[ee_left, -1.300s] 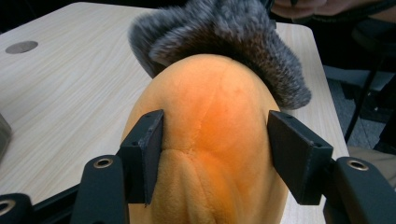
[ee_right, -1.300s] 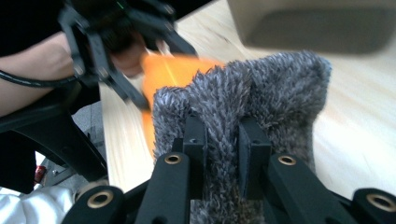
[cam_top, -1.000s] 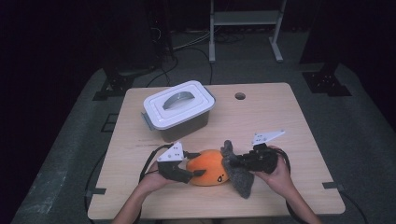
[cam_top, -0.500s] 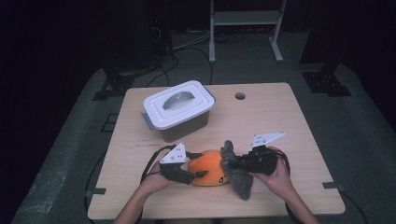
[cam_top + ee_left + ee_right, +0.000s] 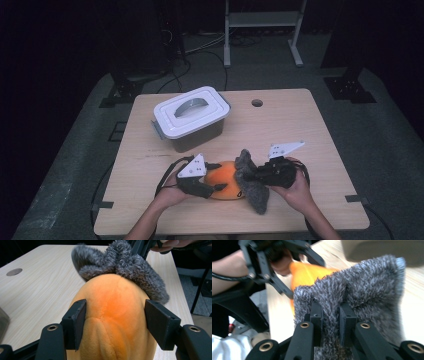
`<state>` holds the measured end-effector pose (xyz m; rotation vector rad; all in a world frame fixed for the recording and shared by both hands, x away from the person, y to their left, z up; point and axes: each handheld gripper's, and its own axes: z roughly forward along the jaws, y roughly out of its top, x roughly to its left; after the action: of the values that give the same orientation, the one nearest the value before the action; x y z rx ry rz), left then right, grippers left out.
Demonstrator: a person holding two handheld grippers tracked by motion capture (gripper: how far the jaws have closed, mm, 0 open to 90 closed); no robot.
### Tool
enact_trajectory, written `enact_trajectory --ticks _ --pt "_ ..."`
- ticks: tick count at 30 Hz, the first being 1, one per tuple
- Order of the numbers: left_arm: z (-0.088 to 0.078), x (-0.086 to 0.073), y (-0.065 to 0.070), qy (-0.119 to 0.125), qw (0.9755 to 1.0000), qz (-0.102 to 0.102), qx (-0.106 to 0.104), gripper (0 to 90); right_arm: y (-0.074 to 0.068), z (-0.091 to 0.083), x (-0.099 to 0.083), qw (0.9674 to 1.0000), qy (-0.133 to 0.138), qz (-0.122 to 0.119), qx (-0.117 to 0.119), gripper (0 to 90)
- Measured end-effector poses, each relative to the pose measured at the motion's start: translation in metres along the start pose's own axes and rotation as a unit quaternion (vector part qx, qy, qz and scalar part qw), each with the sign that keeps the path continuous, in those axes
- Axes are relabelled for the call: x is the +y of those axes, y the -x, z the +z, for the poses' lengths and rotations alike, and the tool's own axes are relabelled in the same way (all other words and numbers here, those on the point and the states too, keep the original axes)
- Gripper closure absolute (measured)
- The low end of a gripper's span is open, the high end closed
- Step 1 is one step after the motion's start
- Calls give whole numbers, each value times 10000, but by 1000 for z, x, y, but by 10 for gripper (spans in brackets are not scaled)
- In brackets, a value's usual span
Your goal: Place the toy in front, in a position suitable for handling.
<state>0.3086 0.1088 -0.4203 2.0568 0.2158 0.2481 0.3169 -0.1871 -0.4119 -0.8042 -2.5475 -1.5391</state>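
We held an orange plush toy (image 5: 225,179) and its grey furry cover (image 5: 251,181) near the front edge of the desk (image 5: 300,125).

To do this well, we judged it best to keep the pinch firm and pull the cover straight along the toy. Our right gripper (image 5: 331,312) was clamped tight on a fold of the cover; our left gripper (image 5: 115,322) straddled the toy, jaws partly spread, one pad touching, the other apart.

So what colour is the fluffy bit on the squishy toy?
Grey; the fluffy bit on the orange toy shows best in the left gripper view.
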Motion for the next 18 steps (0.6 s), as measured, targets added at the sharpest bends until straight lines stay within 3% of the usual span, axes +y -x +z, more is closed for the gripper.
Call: enact_trajectory --ticks 3,7,10,13,18 --pt "2 2 1 -18 10000 -8 12 357 3 -4 -2 10000 -14 62 -71 760" --pt "5 5 5 -7 10000 75 3 356 -7 -7 11 9996 285 -54 26 759" --pt "5 5 5 -17 9999 98 19 357 -11 0 13 9997 116 -224 16 758" --pt "2 3 2 -5 10000 51 10 358 -7 3 7 9998 39 -173 56 758" --pt "-1 1 -1 -19 10000 -41 15 358 1 -6 1 9998 -97 -50 -175 758"
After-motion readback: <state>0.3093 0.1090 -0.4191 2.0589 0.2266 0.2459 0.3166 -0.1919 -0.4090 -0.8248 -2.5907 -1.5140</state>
